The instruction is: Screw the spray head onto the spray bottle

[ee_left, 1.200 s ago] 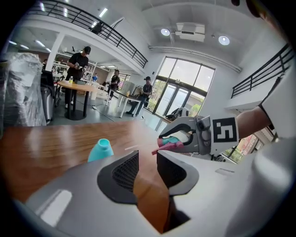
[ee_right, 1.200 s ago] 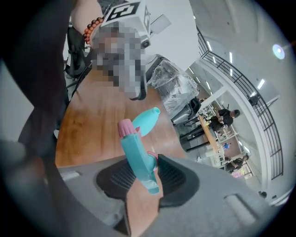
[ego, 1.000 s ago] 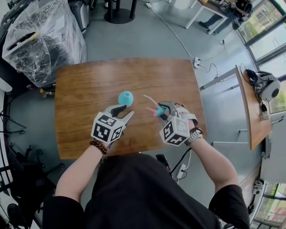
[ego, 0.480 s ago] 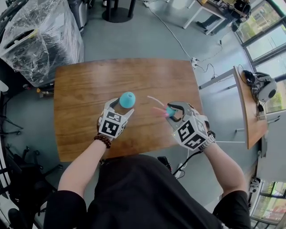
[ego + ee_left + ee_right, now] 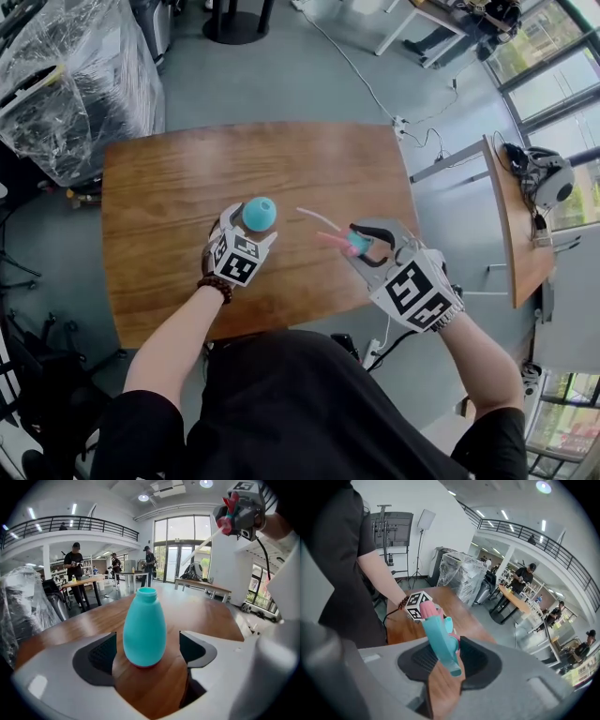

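My left gripper (image 5: 149, 652) has just been opening its jaws; they stand wide either side of the upright spray bottle (image 5: 144, 625) on the bench (image 5: 169, 187), clear of it. My right gripper (image 5: 445, 660) clamps the spray head (image 5: 438, 637), held in the air apart from the bottle.

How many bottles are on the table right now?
1. The teal bottle stands upright near the table's middle, between the left gripper's jaws, which have just been opening and do not press it. The spray head is off it, in the right gripper.
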